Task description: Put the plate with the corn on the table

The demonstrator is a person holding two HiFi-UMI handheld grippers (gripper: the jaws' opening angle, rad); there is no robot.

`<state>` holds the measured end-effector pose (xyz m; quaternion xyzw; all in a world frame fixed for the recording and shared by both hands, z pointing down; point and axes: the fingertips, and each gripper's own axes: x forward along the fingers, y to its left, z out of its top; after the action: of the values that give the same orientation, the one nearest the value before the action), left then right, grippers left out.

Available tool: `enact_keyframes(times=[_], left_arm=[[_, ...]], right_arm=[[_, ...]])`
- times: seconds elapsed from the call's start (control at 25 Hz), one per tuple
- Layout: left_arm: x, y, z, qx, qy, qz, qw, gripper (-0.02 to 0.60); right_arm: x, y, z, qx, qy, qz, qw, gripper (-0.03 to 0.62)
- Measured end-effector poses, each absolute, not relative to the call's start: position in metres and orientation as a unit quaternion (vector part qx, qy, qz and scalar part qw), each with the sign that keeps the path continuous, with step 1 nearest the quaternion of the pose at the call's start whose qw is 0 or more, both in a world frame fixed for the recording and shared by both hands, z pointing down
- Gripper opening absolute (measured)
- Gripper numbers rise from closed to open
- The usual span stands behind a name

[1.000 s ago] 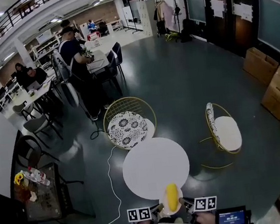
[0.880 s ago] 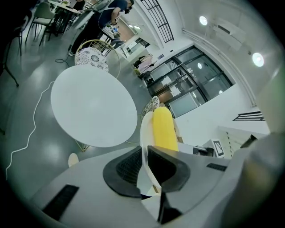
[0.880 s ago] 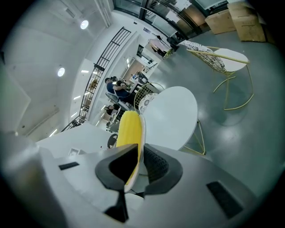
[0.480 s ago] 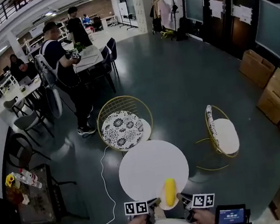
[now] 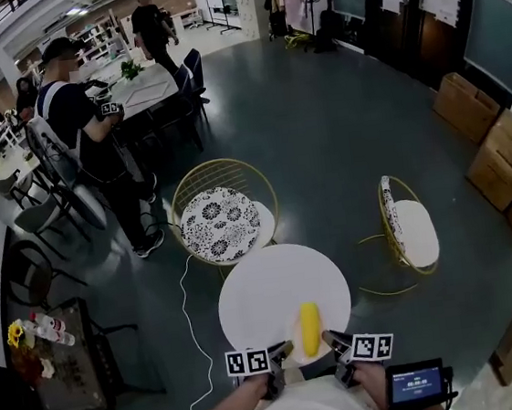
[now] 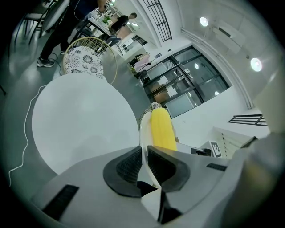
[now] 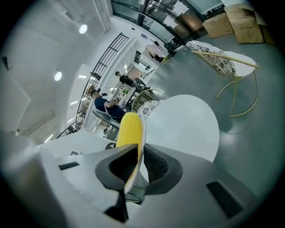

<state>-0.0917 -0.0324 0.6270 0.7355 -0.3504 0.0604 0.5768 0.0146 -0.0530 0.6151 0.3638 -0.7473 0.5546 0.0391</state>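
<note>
A yellow corn cob (image 5: 309,327) lies on a small white plate (image 5: 299,354) held over the near edge of the round white table (image 5: 275,289). My left gripper (image 5: 279,352) is shut on the plate's left rim and my right gripper (image 5: 329,341) is shut on its right rim. In the left gripper view the plate's edge (image 6: 143,147) runs between the pads, with the corn (image 6: 161,128) beyond. In the right gripper view the plate's rim (image 7: 140,151) is pinched the same way beside the corn (image 7: 129,129), and the table (image 7: 187,124) lies below.
A gold wire chair with a patterned cushion (image 5: 224,219) stands behind the table and another chair (image 5: 409,233) to its right. A white cable (image 5: 189,327) trails on the floor at the left. A person (image 5: 93,144) stands farther back. Cardboard boxes (image 5: 498,153) line the right wall.
The plate with the corn has come forward over the table's near edge. The head view has shifted, and the standing person has moved left.
</note>
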Motion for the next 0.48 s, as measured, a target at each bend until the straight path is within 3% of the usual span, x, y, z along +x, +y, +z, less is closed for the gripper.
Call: enact_keyframes(times=[0.48], left_arm=[[-0.086,-0.055,0.634,0.725,-0.349,0.053,0.591,0.045]], right_arm=[[0.019,-0.078,0.623,0.347,-0.743,0.569,0.064,0.051]])
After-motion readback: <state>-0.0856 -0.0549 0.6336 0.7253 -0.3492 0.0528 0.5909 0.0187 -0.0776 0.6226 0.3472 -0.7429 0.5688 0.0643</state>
